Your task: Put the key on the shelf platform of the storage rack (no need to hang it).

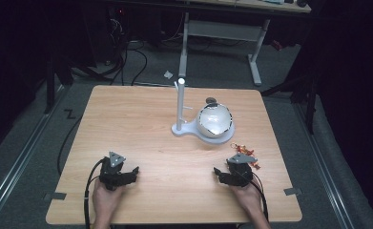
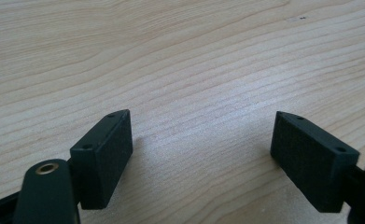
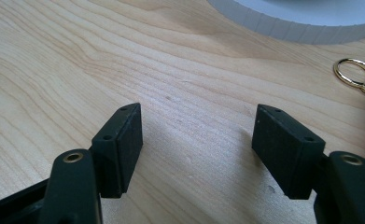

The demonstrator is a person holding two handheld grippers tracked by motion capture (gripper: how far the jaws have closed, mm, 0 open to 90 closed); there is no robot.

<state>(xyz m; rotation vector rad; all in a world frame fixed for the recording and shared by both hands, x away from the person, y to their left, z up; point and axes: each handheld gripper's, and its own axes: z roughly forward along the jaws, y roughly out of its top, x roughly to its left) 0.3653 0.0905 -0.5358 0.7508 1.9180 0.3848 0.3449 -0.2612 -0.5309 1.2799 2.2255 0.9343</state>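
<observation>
Keyring (image 1: 243,150), red and gold, near the worktop's right edge: your right gripper (image 1: 221,174) and left gripper (image 1: 129,171), jaws wide and empty, could knock it off.

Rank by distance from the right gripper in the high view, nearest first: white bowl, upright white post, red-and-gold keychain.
From the right gripper:
1. Red-and-gold keychain, just beyond it, slightly to the right.
2. White bowl, farther up the table on the stand's base.
3. Upright white post, left of the bowl, farthest.
</observation>
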